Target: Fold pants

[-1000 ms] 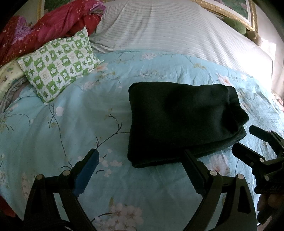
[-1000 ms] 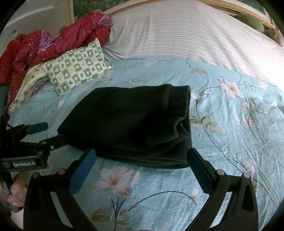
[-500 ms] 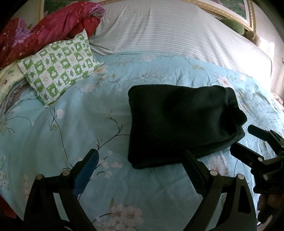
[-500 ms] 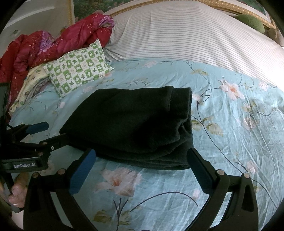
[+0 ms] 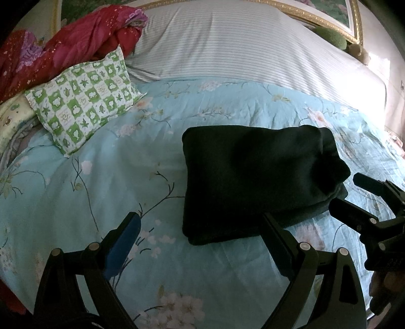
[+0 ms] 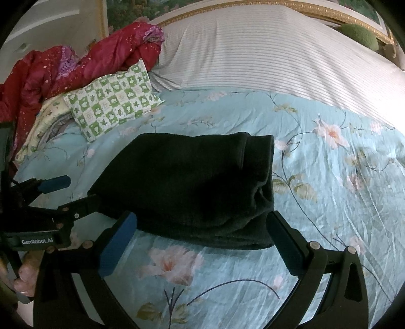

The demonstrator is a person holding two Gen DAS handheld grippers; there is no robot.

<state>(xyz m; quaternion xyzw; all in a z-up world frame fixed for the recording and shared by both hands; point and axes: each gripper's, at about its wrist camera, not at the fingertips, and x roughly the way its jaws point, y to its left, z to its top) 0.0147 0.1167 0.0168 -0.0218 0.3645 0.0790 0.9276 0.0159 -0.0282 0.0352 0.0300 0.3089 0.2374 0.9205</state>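
Folded dark pants lie on the floral bedspread, just ahead of both grippers. Left gripper and right gripper: jaws spread wide, holding nothing. Checked pillow beyond, to the left.

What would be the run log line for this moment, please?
pants: folded, on bed | left gripper: open, empty | right gripper: open, empty | contact: none seen

Floral-quilted bed, gilt picture frame.
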